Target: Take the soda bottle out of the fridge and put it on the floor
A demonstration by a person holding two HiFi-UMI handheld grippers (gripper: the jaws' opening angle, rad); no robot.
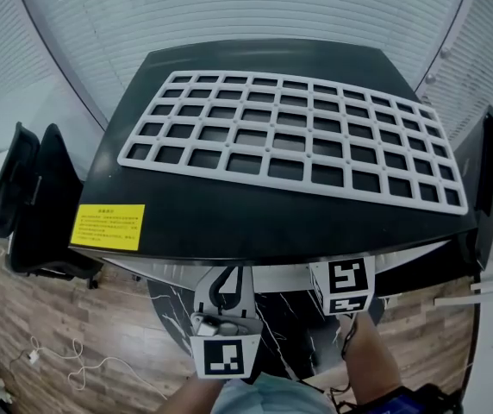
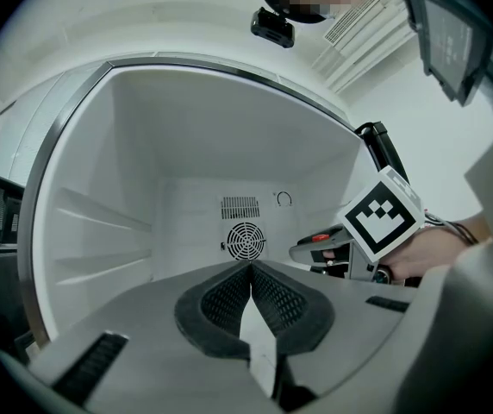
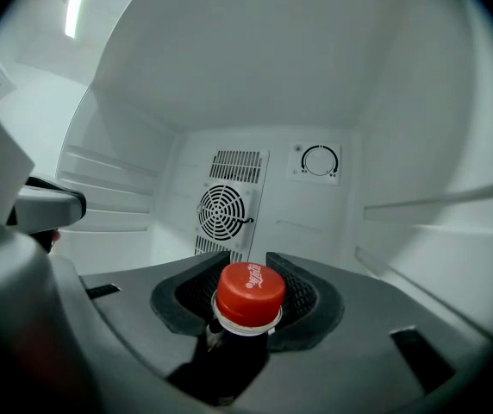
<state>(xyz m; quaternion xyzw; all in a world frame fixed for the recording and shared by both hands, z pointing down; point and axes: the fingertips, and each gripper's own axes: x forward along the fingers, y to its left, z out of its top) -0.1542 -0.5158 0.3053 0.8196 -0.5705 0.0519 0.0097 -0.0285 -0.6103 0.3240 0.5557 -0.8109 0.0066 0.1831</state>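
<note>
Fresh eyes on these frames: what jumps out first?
The red cap of the soda bottle stands out most. It sits between the right gripper's fingers inside the white fridge interior. In the head view, a white grid rack lies on the black fridge top, with a yellow sticker at the top's front left corner.

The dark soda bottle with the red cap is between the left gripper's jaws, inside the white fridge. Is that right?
No. The dark soda bottle with the red cap is inside the white fridge, but between the jaws of the right gripper, as the right gripper view shows. The left gripper has its jaws together on nothing.
</note>
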